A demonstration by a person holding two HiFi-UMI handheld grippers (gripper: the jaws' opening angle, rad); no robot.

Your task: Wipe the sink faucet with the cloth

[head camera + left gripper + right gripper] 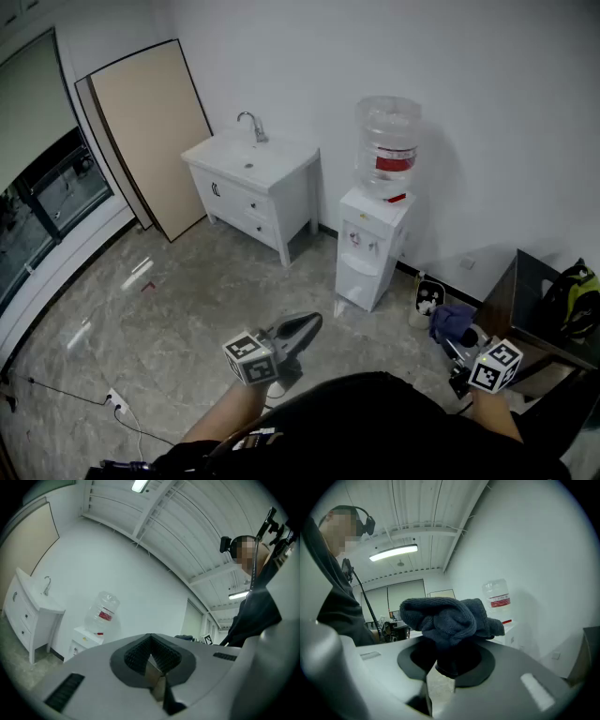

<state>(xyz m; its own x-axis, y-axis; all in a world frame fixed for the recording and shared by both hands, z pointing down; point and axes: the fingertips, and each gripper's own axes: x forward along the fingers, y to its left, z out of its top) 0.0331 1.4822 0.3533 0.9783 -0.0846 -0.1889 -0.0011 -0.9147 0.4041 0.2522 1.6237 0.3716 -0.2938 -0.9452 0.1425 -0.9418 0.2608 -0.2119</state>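
A chrome faucet (251, 125) stands at the back of a white sink cabinet (278, 177) against the far wall, across the room from me. The left gripper view also catches the faucet (46, 584) and the sink cabinet (28, 616) far off at its left. My left gripper (305, 328) is held low in front of me, shut, with nothing between its ribbed pads (161, 657). My right gripper (457, 339) at the lower right is shut on a bunched dark blue cloth (450, 322). In the right gripper view the cloth (447, 616) bulges out over the jaws.
A white water dispenser (373, 246) with a clear bottle (389, 145) stands right of the sink. A beige board (150, 131) leans on the wall at its left. A dark table (525, 305) with a bag (577, 300) is at the right. A power strip (117, 403) lies on the floor.
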